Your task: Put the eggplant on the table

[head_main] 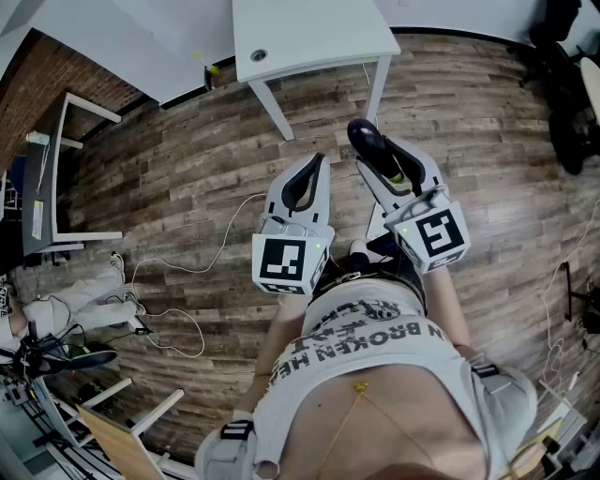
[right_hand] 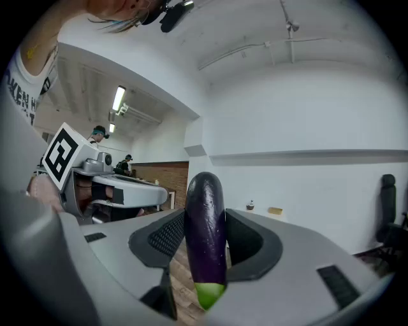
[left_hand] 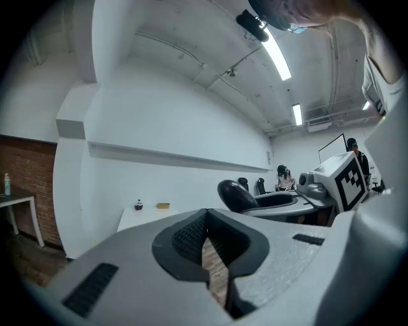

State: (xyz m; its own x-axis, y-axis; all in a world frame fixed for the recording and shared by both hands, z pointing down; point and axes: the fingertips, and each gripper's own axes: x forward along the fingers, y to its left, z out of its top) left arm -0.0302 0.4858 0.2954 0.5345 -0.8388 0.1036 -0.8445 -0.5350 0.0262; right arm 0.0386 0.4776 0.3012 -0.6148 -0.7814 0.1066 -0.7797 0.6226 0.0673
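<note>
one wood-plank floor (head_main: 187,169), under everything. one white table (head_main: 309,28), ahead of the person, legs on the floor. two handheld grippers, side by side above the floor, short of the table: left gripper (head_main: 314,167), pads closed on each other with nothing between them; right gripper (head_main: 386,167), clenched on the eggplant. one eggplant (right_hand: 205,223), dark purple, upright between the right gripper's pads, green stem end down, top rising above them, not on the table.
</note>
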